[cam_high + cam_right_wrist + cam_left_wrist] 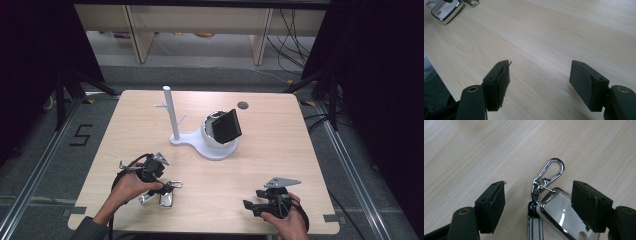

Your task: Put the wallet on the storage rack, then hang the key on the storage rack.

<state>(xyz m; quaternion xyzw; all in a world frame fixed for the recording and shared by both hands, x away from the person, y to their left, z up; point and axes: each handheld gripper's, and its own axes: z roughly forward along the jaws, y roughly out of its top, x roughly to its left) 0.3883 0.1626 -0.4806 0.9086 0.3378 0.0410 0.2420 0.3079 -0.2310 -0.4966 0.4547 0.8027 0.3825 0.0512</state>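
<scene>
A chrome key fob [162, 199] with a carabiner clip [554, 170] lies on the wooden table [265, 150] near its front left. My left gripper [167, 189] is right over it, held in a hand. In the left gripper view the fob [559, 212] and its clip lie between the open jaws of the left gripper [539, 186]; the right pad [586, 205] is close beside the fob's edge and the left pad stands well apart. My right gripper [252, 199] is at the front right, open over bare wood [540, 67], with the fob [446, 10] far off.
A white stand [172, 120] with a post and short pegs rises mid-table. Its round base [220, 150] carries a white cup with a tilted black block [227, 125]. A small round grommet [243, 105] sits near the far edge. Black curtains flank the table.
</scene>
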